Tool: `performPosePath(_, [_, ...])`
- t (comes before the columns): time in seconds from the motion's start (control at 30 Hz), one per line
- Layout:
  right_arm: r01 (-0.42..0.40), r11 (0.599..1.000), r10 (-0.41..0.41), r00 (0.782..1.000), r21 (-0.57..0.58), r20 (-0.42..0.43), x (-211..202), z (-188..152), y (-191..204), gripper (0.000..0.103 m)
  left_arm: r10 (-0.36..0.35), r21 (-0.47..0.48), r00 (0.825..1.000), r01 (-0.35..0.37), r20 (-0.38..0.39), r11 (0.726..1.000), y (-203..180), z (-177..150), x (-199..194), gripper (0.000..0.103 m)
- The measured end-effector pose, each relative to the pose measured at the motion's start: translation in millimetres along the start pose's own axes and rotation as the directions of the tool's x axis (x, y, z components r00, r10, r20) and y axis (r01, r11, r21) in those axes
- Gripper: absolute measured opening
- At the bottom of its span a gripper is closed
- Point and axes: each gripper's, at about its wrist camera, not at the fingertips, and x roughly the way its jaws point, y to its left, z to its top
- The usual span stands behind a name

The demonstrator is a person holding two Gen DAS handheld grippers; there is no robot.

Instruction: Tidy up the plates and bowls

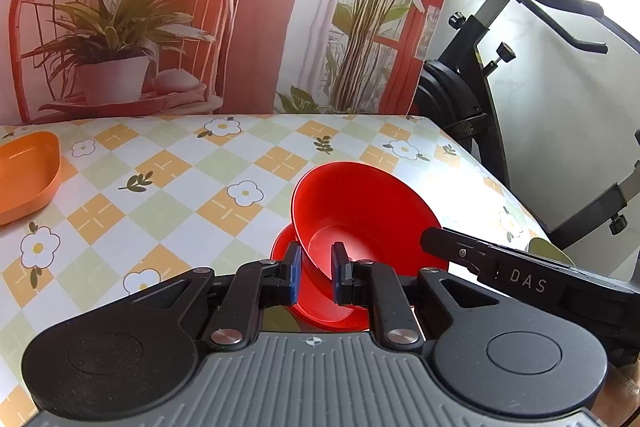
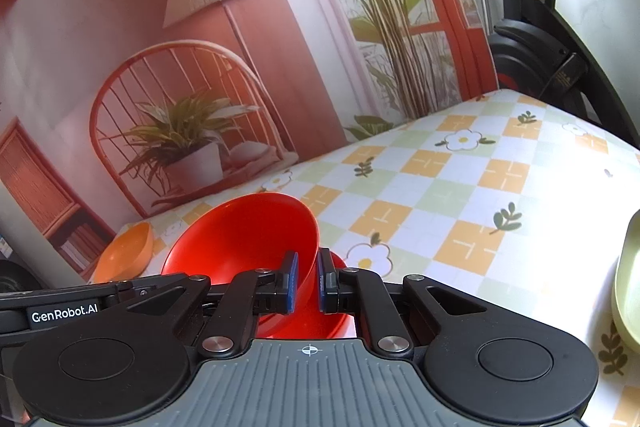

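Gripping one tilted red bowl [image 1: 360,211] over a second: left tool [image 1: 316,277], right tool [image 2: 307,281]; one orange dish [image 1: 24,175].

Landmark: tilted bowl [image 1: 360,211], held off the table [image 1: 192,195], mouth facing left in the left wrist view.

- Plate [image 1: 320,303]: directly beneath the tilted bowl, lying on the table.
- Left gripper [image 1: 316,273]: at the bowl's near rim, one finger inside, one outside.
- Right gripper [image 2: 306,281]: at the bowl's opposite rim, wall between its fingers; its body shows at the bowl's right in the left wrist view.
- Second bowl [image 1: 26,173]: well to the left of the tilted bowl, on the table.
- Dish [image 2: 628,283]: well to the right, at the table's near side.
- Printed backdrop [image 1: 168,11]: behind, standing at the table's far edge.
- Exercise bike [image 1: 480,67]: behind and right, off the table.
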Motion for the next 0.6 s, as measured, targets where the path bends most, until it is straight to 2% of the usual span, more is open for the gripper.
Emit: performPosePath(0.6, [0.007,0.999,-0.006,1.0,0.034,-0.026,16.0,-11.0,-14.3,0.01,0.026,0.027,0.998,-0.024,-0.054,0.999,0.2,-5.3,24.6,0.016])
